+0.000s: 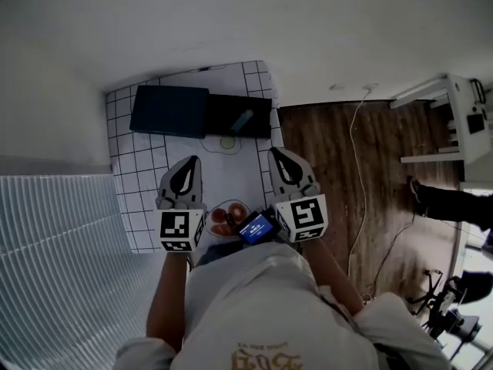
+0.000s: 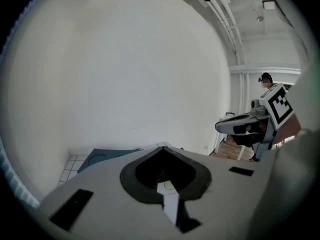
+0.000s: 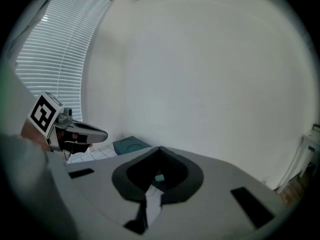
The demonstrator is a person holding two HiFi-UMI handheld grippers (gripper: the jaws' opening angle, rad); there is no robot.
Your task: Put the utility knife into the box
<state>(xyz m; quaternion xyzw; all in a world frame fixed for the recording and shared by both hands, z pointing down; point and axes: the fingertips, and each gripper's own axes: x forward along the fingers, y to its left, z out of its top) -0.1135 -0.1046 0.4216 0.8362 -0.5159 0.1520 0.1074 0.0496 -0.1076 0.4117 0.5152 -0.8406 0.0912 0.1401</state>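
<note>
In the head view a dark open box [image 1: 239,116] lies at the far end of the white gridded table [image 1: 127,176], with its dark teal lid [image 1: 169,110] beside it on the left. A grey-blue utility knife [image 1: 241,119] lies inside the box. My left gripper [image 1: 192,160] and right gripper [image 1: 274,153] hang side by side near my chest, well short of the box, both shut and empty. In the left gripper view the left gripper's [image 2: 164,147] tips meet, with the lid [image 2: 107,156] beyond. The right gripper [image 3: 160,149] is likewise shut, with the lid [image 3: 131,145] beyond it.
A green circle mark [image 1: 227,142] sits on the mat in front of the box. Something reddish [image 1: 229,216] lies at the table's near edge. A wooden floor [image 1: 331,153] with cables, a white shelf [image 1: 454,122] and a person's leg [image 1: 451,203] are on the right; blinds [image 1: 54,230] on the left.
</note>
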